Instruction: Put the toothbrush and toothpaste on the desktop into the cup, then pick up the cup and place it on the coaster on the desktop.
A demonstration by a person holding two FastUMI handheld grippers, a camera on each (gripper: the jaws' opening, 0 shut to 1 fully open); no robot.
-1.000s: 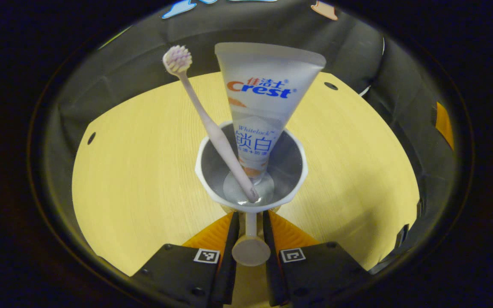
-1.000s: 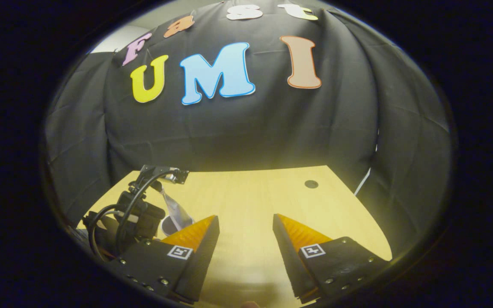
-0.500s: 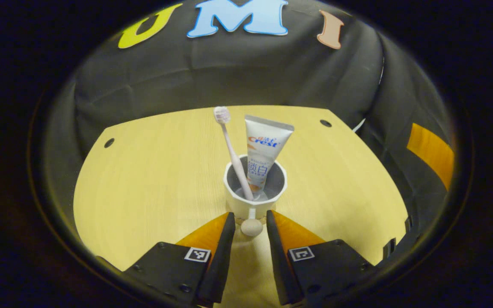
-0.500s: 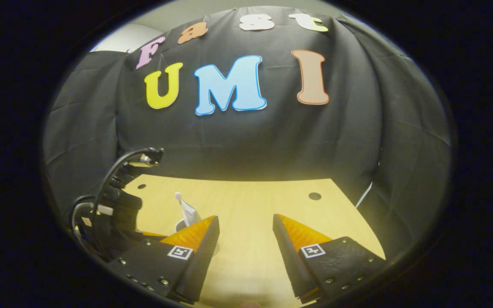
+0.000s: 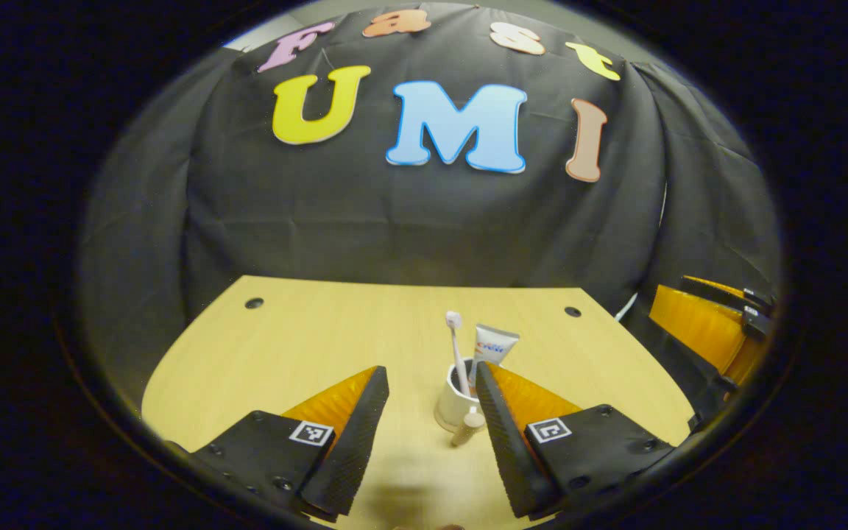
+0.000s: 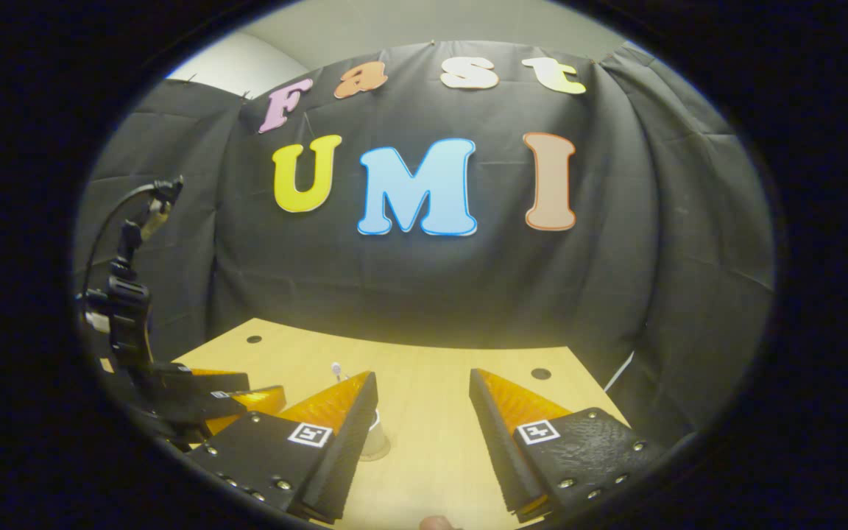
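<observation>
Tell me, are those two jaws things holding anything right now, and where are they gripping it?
Nothing is held. The left gripper and the right gripper both have their jaws apart over the table. The cup, with toothbrush and toothpaste inside, stands free.

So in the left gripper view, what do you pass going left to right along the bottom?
Left gripper's one finger → cup holding toothbrush and toothpaste → other finger → right gripper.

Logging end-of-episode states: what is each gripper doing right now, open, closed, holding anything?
Left gripper: open, holding nothing; the cup stands on the desktop beyond its fingertips.
Right gripper: open, holding nothing, above the desktop.
</observation>
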